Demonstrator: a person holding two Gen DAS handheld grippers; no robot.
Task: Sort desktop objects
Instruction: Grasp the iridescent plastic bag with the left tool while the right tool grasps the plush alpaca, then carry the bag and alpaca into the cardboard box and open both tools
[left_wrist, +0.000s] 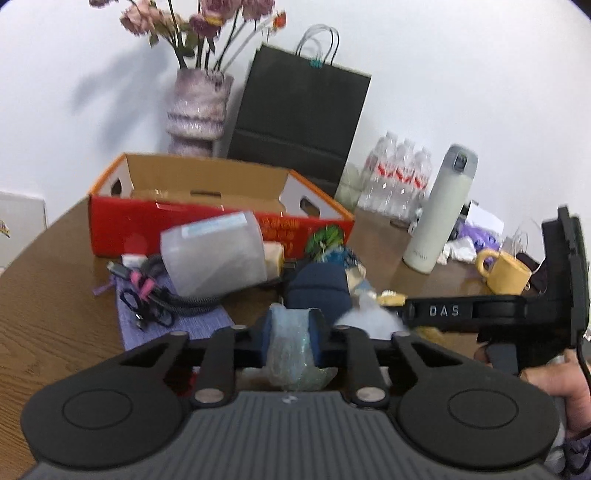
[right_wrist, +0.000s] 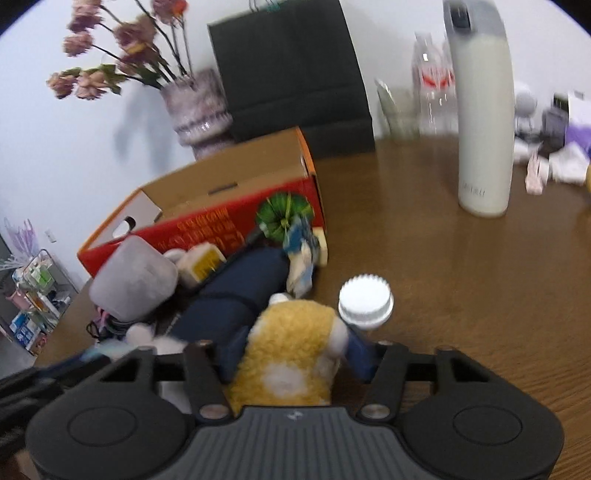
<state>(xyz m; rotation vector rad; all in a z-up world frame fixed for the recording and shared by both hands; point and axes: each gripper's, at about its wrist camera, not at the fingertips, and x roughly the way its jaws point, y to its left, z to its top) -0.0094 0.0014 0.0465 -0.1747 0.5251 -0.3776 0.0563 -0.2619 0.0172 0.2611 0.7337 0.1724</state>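
Note:
My left gripper (left_wrist: 293, 328) is shut on a crinkly clear plastic packet (left_wrist: 290, 354), held low over the pile. My right gripper (right_wrist: 291, 354) is shut on a yellow and white plush toy (right_wrist: 291, 350); the right gripper also shows in the left wrist view (left_wrist: 461, 314), reaching in from the right. An open red and orange cardboard box (left_wrist: 207, 221) stands behind the pile and also shows in the right wrist view (right_wrist: 221, 210). The pile holds a frosted grey pouch (left_wrist: 214, 254), a dark blue case (left_wrist: 321, 288) and tangled cables (left_wrist: 155, 295).
A white cap (right_wrist: 365, 299) lies on the wooden table (right_wrist: 461, 295). A pale green flask (left_wrist: 439, 210), yellow mug (left_wrist: 506, 273), water bottles (left_wrist: 399, 177), black paper bag (left_wrist: 299, 114) and flower vase (left_wrist: 197, 110) stand at the back. A purple mat (left_wrist: 177, 321) lies under the cables.

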